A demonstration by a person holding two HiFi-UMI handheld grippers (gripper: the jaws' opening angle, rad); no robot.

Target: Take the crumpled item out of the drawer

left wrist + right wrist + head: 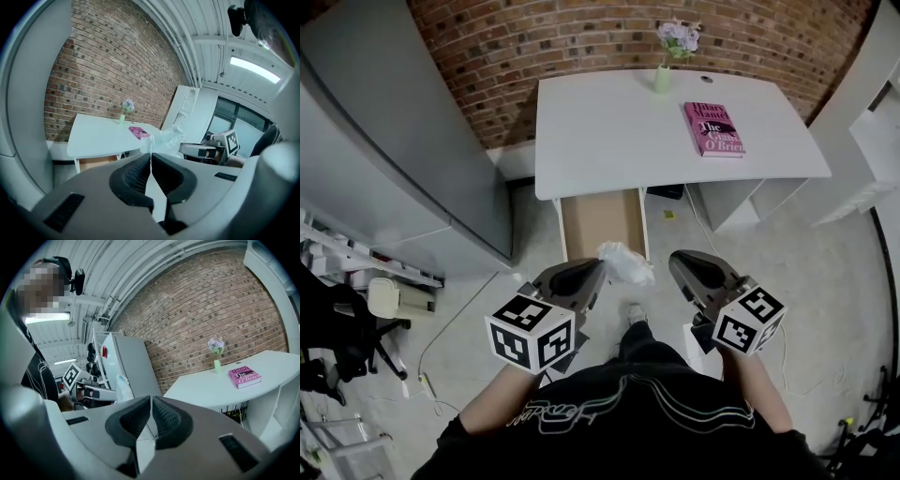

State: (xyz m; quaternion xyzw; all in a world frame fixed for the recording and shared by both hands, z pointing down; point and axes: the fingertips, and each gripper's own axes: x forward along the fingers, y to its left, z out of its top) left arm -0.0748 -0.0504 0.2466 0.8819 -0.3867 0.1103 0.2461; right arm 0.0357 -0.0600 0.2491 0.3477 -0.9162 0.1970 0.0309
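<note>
- Bench point(609, 141): plain white top.
- Book point(712, 128): pink cover with white and black lettering.
- Vase point(662, 80): pale green.
- Flowers point(680, 36): lilac.
- Brick wall point(581, 37): red-brown bricks with pale mortar lines.
- Drawer point(602, 220): tan inside, white sides.
- Crumpled item point(625, 262): translucent white.
- Left claw point(596, 274) and right claw point(679, 259): grey shells, black ribbed pads, white cubes with black square markers.
- Cabinet point(394, 141): flat grey.
- Shirt point(619, 412): black with a white line print.

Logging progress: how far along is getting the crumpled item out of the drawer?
Done: drawer open, looks empty. In hand: left gripper shut on the crumpled plastic, held at the drawer's front. Right gripper shut, empty. Left: carry it clear.
</note>
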